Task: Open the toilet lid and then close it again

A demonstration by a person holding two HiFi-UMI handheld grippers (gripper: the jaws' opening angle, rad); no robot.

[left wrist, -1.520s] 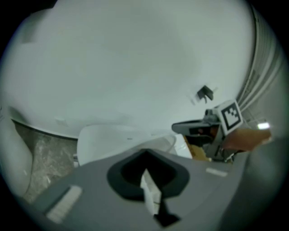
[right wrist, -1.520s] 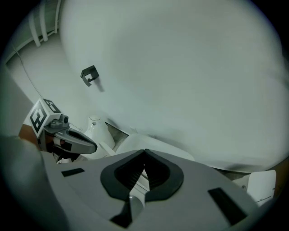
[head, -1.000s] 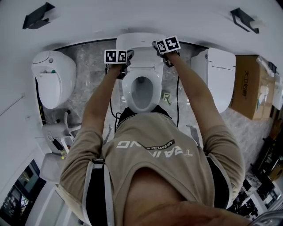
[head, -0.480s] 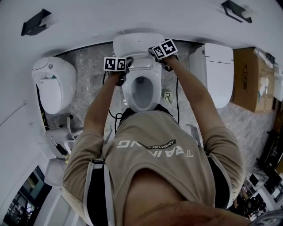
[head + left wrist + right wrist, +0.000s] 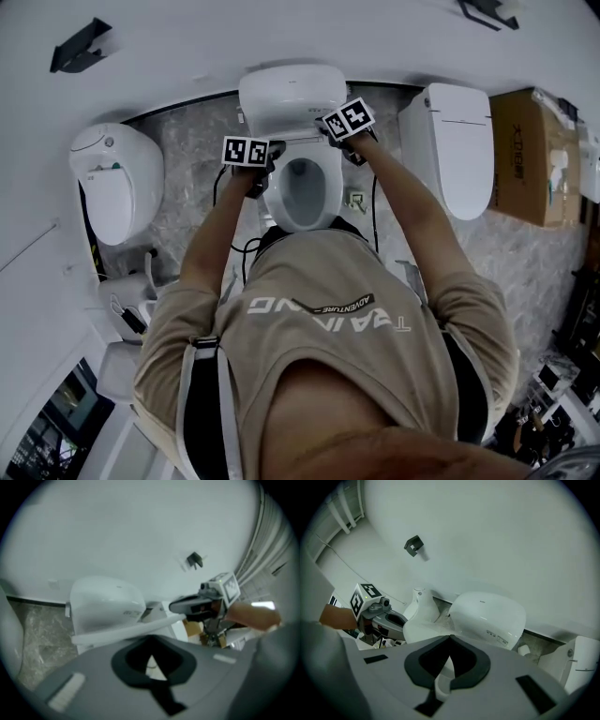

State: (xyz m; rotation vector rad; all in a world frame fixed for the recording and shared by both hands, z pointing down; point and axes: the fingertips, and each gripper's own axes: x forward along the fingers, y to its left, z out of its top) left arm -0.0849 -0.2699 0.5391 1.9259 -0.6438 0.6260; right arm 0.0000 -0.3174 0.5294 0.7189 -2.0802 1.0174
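Head view: a person (image 5: 328, 375) in a tan shirt bends over the middle of three white toilets standing on a marbled floor (image 5: 187, 141) along a pale wall. At 9 o'clock from the middle toilet sits a rounded toilet (image 5: 117, 178) with its lid down. The left gripper (image 5: 150, 638), jaws drawn together tip to tip and gripping nothing, hovers at about 10 o'clock of the seat (image 5: 328, 197), just beside the lower left corner of the lid (image 5: 291, 94). That lid, the task's own, stands raised at 12 o'clock of the seat, leaving the bowl uncovered. The right gripper (image 5: 450, 637), jaws likewise closed with nothing pinched between them, is at about 1 o'clock of the seat, and its marker cube overlaps the lid's lower right corner. Whether either gripper touches the lid cannot be told. At 3 o'clock stands a squarer toilet (image 5: 459, 150) with its lid shut, and just beyond it, also at 3 o'clock, a cardboard box (image 5: 530, 155).
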